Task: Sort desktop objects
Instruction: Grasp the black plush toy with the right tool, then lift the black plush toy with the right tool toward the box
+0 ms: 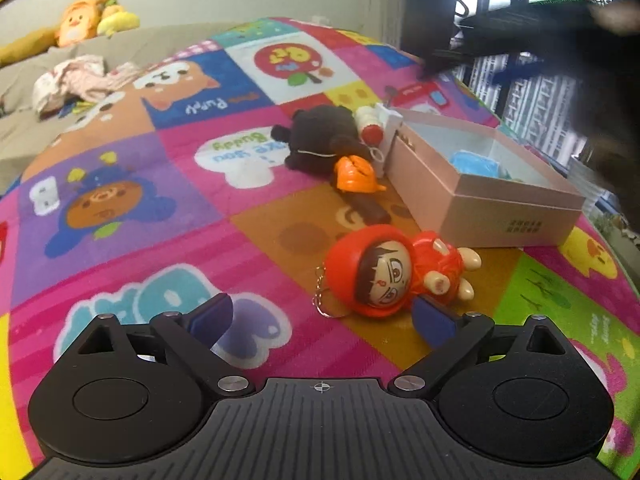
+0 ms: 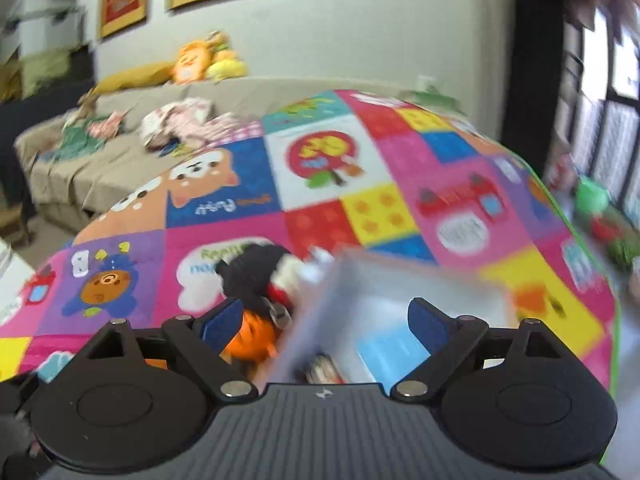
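Observation:
My left gripper [image 1: 322,316] is open and empty just above the colourful play mat [image 1: 168,240]. A red-hooded doll keychain [image 1: 394,270] lies right ahead of its right finger [image 1: 434,320]. Beyond it lie an orange and brown toy [image 1: 358,182], a black plush [image 1: 324,138] and a small white bottle with a red cap [image 1: 370,126]. A pink open box [image 1: 480,176] holds a blue item [image 1: 476,164]. My right gripper [image 2: 326,320] is open and empty, above the blurred box [image 2: 400,300], with the blue item [image 2: 390,350], the black plush [image 2: 256,276] and the orange toy [image 2: 250,338] below.
A beige sofa [image 2: 120,152] with loose clothes [image 1: 76,80] and an orange plush [image 2: 192,60] stands behind the mat. A dark blurred shape [image 1: 560,32] reaches across the top right in the left wrist view. Green and red toys [image 2: 600,208] lie off the mat's right edge.

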